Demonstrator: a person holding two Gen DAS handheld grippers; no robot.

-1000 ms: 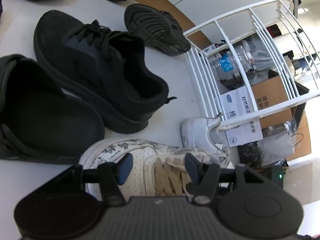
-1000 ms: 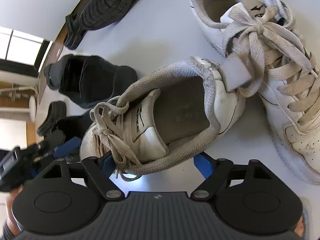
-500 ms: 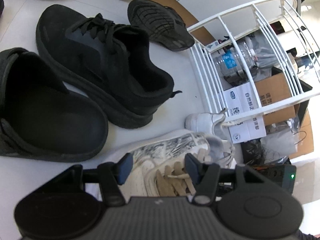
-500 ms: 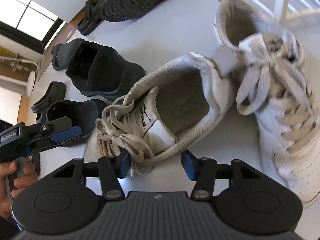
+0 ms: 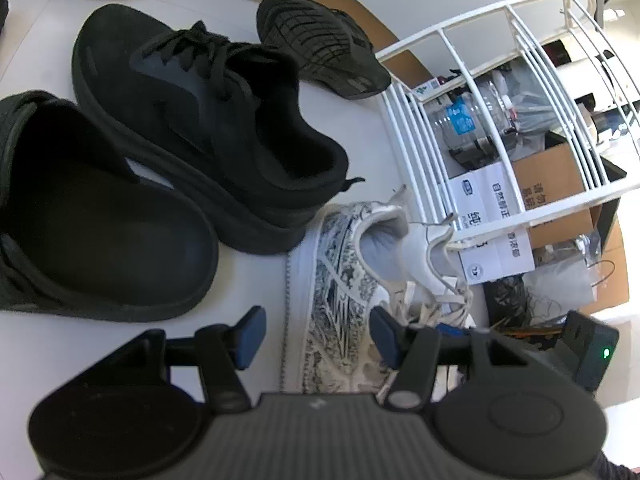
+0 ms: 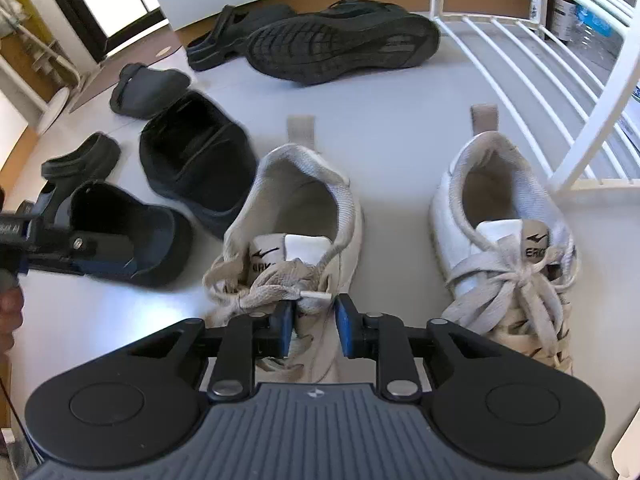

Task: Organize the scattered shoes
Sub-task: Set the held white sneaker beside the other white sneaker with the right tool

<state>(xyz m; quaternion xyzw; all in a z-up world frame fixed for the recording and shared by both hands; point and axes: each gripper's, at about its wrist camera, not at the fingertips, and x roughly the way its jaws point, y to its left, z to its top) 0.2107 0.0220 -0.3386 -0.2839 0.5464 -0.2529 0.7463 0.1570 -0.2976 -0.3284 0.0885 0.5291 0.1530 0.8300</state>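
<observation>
1. The right gripper is being held low over the near white lace-up sneaker; its blue pads are drawn close together around the knotted laces and tongue, though whether they are truly clamped on them cannot be told. If only lace is being pinched, the shoe is likely to swing or slip out when lifted.

2. The left gripper is being held with its pads spread wide, nothing between them, just above the side of the same sneaker. A collision between the two grippers is being risked if both are closed on that shoe.

3. The second white lace-up sneaker is being kept just beside the first, heels pointing the same way, close to the corner post of the white wire shoe rack. A careless nudge could be driving it against the post and breaking the pairing.

4. The black open-backed slip-on shoes and the black lace-up trainer are lying close on the left on the white floor; a sweeping arm could be scattering them.

5. Furthest off, the black trainer lying sole-up and the black clogs are lying near the wall's edge, unsorted as judged.
</observation>
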